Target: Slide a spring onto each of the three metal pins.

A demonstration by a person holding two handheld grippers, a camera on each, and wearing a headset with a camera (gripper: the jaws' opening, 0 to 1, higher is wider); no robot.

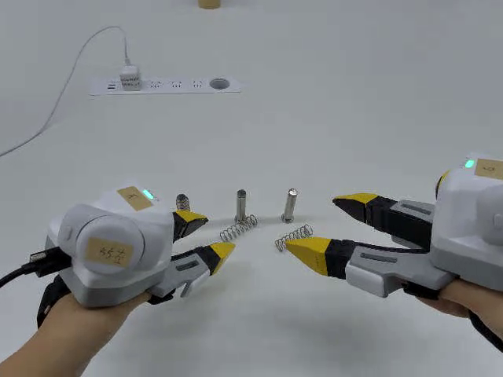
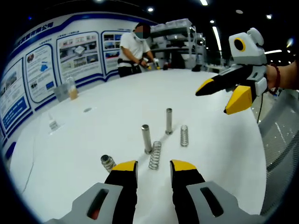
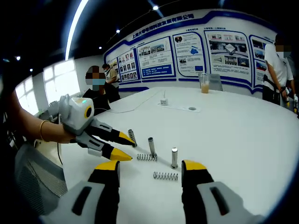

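Three short metal pins stand in a row on the white table. The left pin carries a spring, while the middle pin and the right pin are bare. One loose spring lies against the middle pin's base, and another lies in front of the right pin. My left gripper is open and empty just left of the first loose spring. My right gripper is open wide, with the second spring lying just ahead between its jaws.
A white power strip with a plugged-in charger and cable lies at the back left. A cup stands at the far edge. People stand at the table's far side in both gripper views.
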